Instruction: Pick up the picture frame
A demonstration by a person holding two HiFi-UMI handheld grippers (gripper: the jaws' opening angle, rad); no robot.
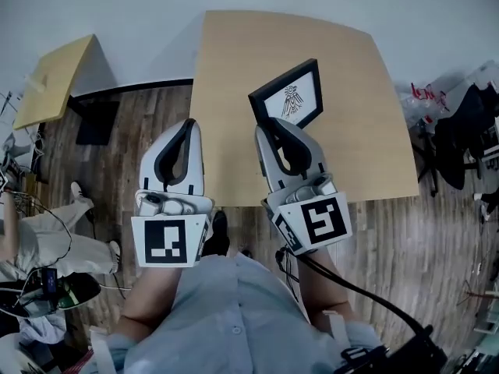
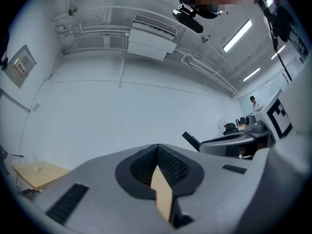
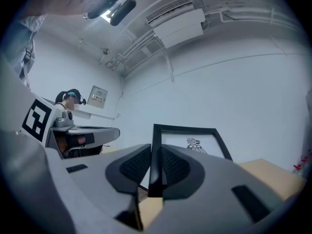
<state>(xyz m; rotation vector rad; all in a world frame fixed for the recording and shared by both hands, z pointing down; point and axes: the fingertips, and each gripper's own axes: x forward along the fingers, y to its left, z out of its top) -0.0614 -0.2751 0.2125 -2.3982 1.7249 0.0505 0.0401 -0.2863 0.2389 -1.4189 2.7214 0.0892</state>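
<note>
The picture frame [image 1: 290, 93] is black with a white mat and a small dark bird drawing. It hangs tilted above the light wooden table [image 1: 234, 61], lifted off it. My right gripper [image 1: 265, 128] is shut on the frame's lower left edge. In the right gripper view the black edge [image 3: 155, 155] stands upright between the ribbed pads, and the drawing [image 3: 194, 143] shows just beyond. My left gripper [image 1: 187, 125] floats beside it to the left, jaws together with nothing in them. In the left gripper view its pads [image 2: 168, 164] meet at the tip.
A second small wooden table [image 1: 54, 76] stands at the far left. A seated person's legs [image 1: 39, 240] and cables lie on the wood floor at the left. Dark chairs and bags [image 1: 460, 131] crowd the right side. My own blue shirt fills the bottom.
</note>
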